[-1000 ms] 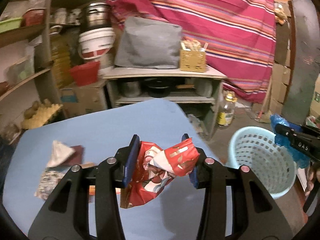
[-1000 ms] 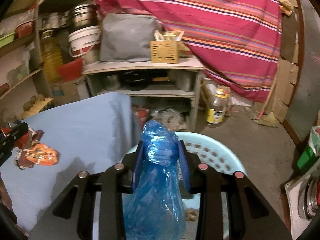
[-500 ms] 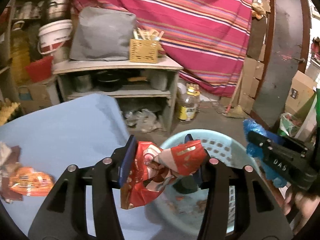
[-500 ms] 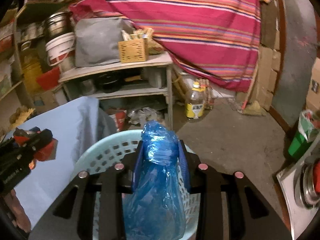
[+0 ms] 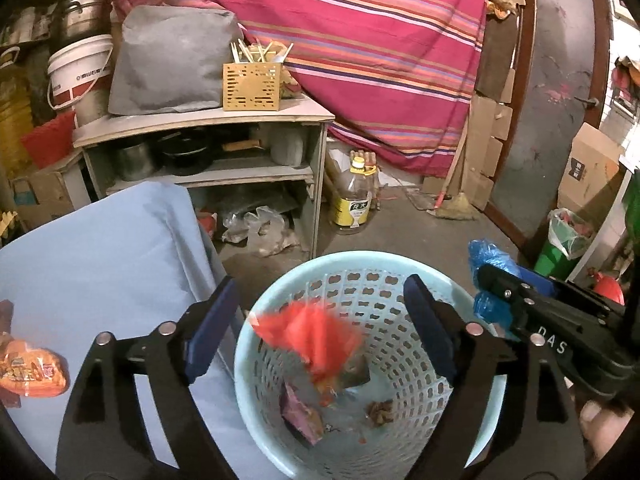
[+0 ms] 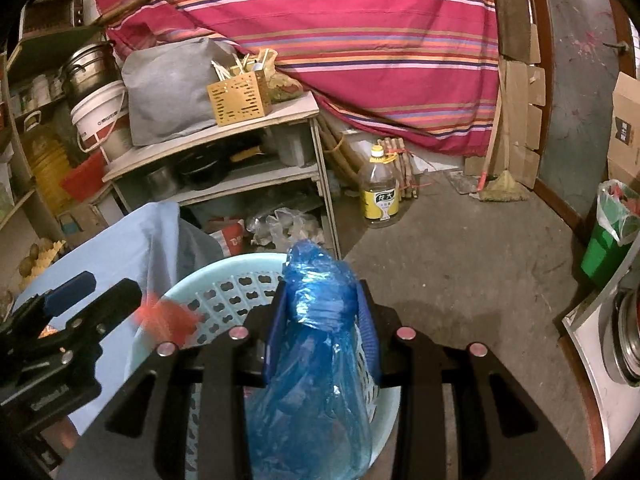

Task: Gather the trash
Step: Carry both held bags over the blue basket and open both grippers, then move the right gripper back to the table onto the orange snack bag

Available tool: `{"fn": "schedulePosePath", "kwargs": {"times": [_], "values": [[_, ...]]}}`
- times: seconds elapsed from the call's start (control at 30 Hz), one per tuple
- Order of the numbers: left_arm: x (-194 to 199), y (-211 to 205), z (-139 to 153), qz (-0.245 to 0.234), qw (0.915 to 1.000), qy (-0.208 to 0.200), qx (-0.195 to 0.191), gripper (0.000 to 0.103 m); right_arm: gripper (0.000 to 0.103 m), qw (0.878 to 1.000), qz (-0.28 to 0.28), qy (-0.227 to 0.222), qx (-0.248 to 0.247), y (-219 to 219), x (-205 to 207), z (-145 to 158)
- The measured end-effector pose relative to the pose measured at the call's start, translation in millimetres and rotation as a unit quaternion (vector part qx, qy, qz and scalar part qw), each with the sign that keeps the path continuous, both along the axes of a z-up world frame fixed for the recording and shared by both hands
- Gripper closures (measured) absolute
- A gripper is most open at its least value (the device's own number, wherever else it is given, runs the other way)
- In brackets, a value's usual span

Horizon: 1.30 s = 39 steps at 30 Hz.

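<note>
Crumpled red foil snack wrapper [image 5: 312,336]: motion-blurred, in mid-air inside mouth of pale blue perforated plastic basket [image 5: 362,276], touching neither pad. Crumpled translucent blue plastic bag [image 6: 320,344]: upright, pinched at neck, body hanging over basket rim. Orange printed snack packet [image 5: 30,372]: flat on light blue tablecloth, left of basket. Basket bottom: purple wrapper [image 5: 298,406], brown scraps [image 5: 380,412].

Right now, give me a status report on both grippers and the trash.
Left gripper just opened, red wrapper dropping into basket. Right gripper shut on blue bag. Nothing blocking.
</note>
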<state>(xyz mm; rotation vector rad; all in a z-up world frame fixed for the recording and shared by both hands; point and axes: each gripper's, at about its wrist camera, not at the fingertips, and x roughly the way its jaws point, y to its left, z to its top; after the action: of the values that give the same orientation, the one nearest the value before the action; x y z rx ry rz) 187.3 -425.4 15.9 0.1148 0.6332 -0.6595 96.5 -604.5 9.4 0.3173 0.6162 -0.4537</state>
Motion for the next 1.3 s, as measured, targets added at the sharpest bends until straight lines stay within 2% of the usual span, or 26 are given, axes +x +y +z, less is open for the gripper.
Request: {"fn": "schedulePosePath", "kwargs": {"times": [0.13,0.23,0.33,0.5,0.57,0.63,0.67,0.77,0.83,1.0,1.07,1.3], "values": [[1,10,7,0.011,0.9999,-0.005,-0.003,0.011,0.069,1.000,0.005,-0.001,-0.003,6,3,0],[3,20,18,0.017,0.9998,-0.013,0.004,0.010,0.067,1.000,0.012,-0.002,-0.003,10,7,0],[3,37,39,0.034,0.9986,-0.040,0.009,0.005,0.067,1.000,0.019,-0.002,-0.003,17,13,0],[5,79,68,0.061,0.9961,-0.063,-0.007,0.005,0.066,0.999,0.034,-0.002,0.003,28,26,-5],[6,99,75,0.078,0.9944,-0.072,-0.004,0.005,0.060,0.999,0.038,0.007,-0.001,34,35,-8],[8,114,79,0.089,0.9931,-0.076,-0.001,0.005,0.029,0.999,0.036,0.015,-0.012,42,42,-11],[9,125,81,0.097,0.9922,-0.079,0.002,0.005,0.025,0.999,0.033,0.018,-0.020,46,44,-11],[12,152,84,0.112,0.9905,-0.080,0.005,0.005,0.023,0.998,0.034,0.034,-0.035,59,55,-11],[13,173,86,0.122,0.9893,-0.079,0.001,0.005,0.016,0.998,0.030,0.035,-0.037,65,57,-9],[14,222,82,0.144,0.9867,-0.075,-0.001,0.005,0.012,0.998,0.029,0.031,-0.055,92,64,2],[13,239,78,0.155,0.9849,-0.077,0.003,0.005,0.007,0.997,0.038,0.029,-0.064,108,67,6],[21,311,62,0.203,0.9755,-0.079,0.030,0.005,0.006,0.991,0.084,0.020,-0.098,180,87,20]]}}
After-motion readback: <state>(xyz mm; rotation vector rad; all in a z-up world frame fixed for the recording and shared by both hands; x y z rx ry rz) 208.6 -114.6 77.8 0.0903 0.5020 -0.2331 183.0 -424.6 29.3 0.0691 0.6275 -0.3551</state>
